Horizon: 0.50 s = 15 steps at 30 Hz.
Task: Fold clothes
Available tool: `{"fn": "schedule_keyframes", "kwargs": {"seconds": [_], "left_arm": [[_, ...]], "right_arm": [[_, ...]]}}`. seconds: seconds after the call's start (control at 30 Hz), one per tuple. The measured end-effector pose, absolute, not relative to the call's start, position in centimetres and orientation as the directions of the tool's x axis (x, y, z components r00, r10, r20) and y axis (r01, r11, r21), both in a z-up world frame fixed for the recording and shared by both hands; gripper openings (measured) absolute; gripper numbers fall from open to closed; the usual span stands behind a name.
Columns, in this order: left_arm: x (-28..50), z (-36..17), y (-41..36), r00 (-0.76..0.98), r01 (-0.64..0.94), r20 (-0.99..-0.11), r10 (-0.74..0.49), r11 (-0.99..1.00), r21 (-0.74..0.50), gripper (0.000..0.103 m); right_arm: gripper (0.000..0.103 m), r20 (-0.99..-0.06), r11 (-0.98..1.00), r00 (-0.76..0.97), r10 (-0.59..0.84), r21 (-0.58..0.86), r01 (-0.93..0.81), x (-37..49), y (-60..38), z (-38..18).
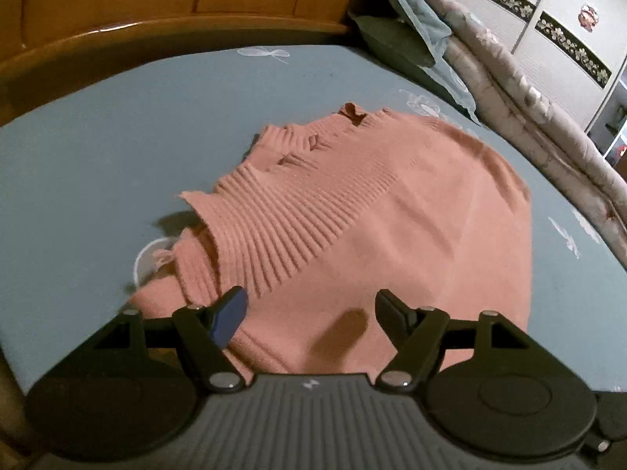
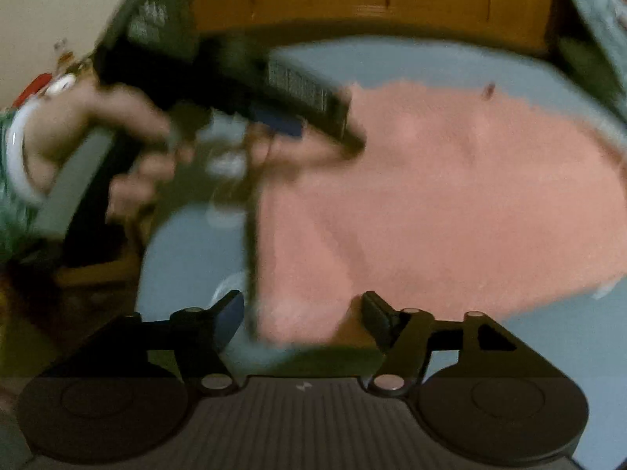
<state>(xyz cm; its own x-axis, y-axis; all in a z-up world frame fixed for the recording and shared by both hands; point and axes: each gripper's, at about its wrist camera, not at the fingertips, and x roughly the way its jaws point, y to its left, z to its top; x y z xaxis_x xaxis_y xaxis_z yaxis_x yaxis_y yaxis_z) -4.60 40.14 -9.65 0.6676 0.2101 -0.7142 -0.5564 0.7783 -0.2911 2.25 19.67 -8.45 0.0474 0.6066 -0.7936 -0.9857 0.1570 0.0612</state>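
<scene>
A pink knit sweater (image 1: pixel 392 215) lies folded on the blue-grey bed sheet (image 1: pixel 117 137), a ribbed band (image 1: pixel 282 227) lying across its left part. My left gripper (image 1: pixel 309 305) hovers open over the sweater's near edge, with nothing between its fingers. In the blurred right wrist view, the sweater (image 2: pixel 431 196) fills the middle. My right gripper (image 2: pixel 301 305) stands open above its near left corner, pads apart from the cloth. A hand (image 2: pixel 129 133) at the upper left holds the left tool's black housing (image 2: pixel 235 74) over the sweater's far left edge.
A wooden headboard (image 1: pixel 156 0) curves along the far side of the bed. Pillows and a rolled quilt (image 1: pixel 509 90) are piled at the right, before a white wardrobe (image 1: pixel 568 19). The bed's left edge (image 2: pixel 145 258) drops to a dark floor.
</scene>
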Motion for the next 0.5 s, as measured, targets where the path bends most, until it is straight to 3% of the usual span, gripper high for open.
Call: {"fn": "schedule_keyframes", "kwargs": {"seconds": [0.27, 0.37, 0.5], "left_arm": [[-3.1, -7.3, 39.6, 0.693, -0.509, -0.669, 0.268, 0.839, -0.192, 0.083], [-3.2, -9.6, 40.6, 0.668, -0.533, -0.715, 0.206, 0.803, -0.267, 0.082], [-4.6, -10.2, 40.5, 0.683, -0.537, -0.702, 0.203, 0.791, -0.293, 0.083]], "right_arm": [[0.082, -0.724, 0.256, 0.133, 0.677, 0.061, -0.965, 4.7, 18.2, -5.2], [0.084, -0.692, 0.337, 0.209, 0.691, 0.053, -0.940, 6.9, 18.5, -5.2], [0.088, -0.732, 0.418, 0.211, 0.648, 0.109, -0.902, 9.3, 20.3, -8.0]]}}
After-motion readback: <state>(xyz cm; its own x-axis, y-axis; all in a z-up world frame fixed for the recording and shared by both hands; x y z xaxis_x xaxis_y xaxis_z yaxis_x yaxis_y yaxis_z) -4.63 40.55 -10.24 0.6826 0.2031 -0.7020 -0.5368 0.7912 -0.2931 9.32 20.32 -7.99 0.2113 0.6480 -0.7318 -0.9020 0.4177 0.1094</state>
